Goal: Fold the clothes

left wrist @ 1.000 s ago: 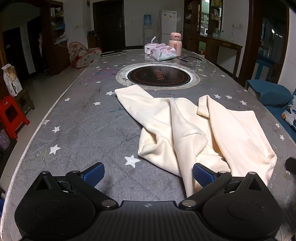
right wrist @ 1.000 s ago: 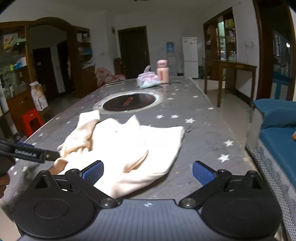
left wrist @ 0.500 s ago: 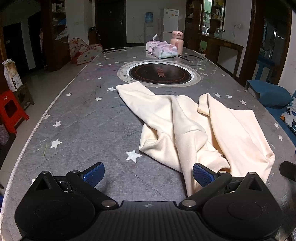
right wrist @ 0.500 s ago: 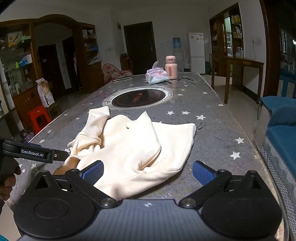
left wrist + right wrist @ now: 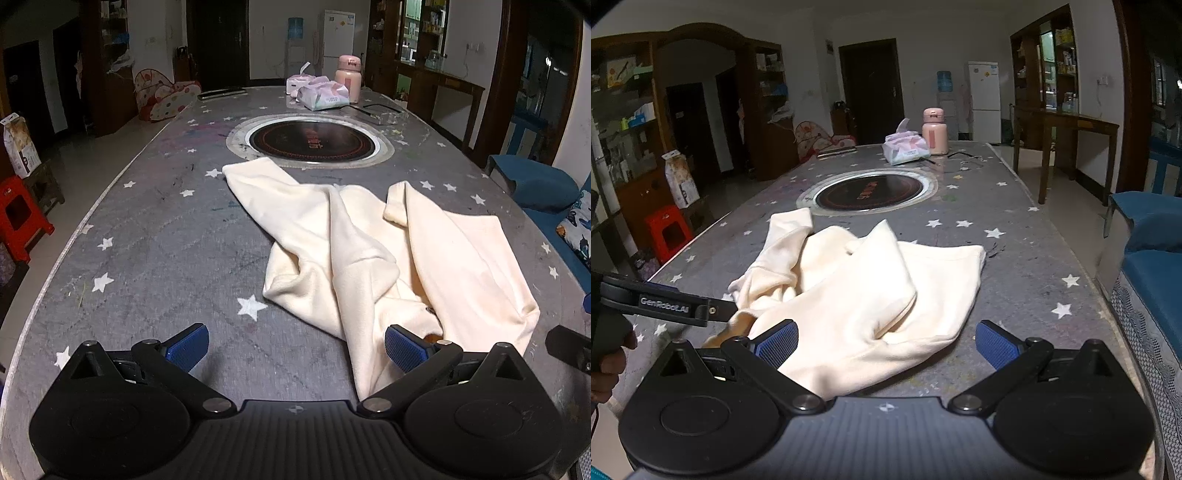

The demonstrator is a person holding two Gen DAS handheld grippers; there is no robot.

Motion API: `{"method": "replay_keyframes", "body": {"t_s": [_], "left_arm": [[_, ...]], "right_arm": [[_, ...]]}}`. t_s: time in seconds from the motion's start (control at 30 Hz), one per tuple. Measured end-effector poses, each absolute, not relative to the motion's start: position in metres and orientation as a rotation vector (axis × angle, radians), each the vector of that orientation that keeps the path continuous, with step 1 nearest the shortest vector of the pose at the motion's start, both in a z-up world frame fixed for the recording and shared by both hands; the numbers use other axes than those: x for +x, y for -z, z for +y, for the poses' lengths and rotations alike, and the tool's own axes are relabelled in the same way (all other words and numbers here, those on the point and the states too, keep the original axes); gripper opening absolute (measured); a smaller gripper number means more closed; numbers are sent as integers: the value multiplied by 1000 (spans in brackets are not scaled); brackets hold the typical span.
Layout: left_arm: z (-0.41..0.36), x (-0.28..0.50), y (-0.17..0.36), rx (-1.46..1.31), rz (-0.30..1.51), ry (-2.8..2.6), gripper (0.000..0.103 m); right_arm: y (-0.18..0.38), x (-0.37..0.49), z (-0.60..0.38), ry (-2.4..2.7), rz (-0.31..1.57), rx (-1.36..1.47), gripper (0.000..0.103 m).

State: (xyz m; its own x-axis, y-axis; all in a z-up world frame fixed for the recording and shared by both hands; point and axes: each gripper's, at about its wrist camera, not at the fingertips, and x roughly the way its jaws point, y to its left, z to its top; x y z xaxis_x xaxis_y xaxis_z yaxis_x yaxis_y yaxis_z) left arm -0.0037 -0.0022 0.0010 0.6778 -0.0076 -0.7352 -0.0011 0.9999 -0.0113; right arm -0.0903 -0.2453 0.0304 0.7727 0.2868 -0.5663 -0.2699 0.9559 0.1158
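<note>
A crumpled cream garment [image 5: 373,258] lies on the grey star-patterned table [image 5: 155,236], one sleeve stretched toward the far left. It also shows in the right wrist view [image 5: 857,295]. My left gripper [image 5: 295,347] is open and empty at the garment's near left edge, its right finger pad [image 5: 402,349] beside the cloth. My right gripper [image 5: 884,345] is open and empty over the garment's near hem. The left gripper's finger [image 5: 665,304] shows at the left of the right wrist view.
A round black induction hob [image 5: 312,142] is set in the table's middle. Tissue packs [image 5: 323,96] and a pink flask [image 5: 349,78] stand at the far end. A red stool [image 5: 20,218] is on the left, blue seating [image 5: 1152,266] on the right.
Both grippers have edged closer to the garment's near edge, staying open. The garment itself has not moved.
</note>
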Motion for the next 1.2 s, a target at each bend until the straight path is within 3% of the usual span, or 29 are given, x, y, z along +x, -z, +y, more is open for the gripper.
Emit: {"method": "replay_keyframes", "body": {"t_s": [1.2], "left_arm": [[-9, -36, 3, 2, 900, -25, 103]], "right_arm": [[-18, -117, -212, -381, 718, -67, 103]]}}
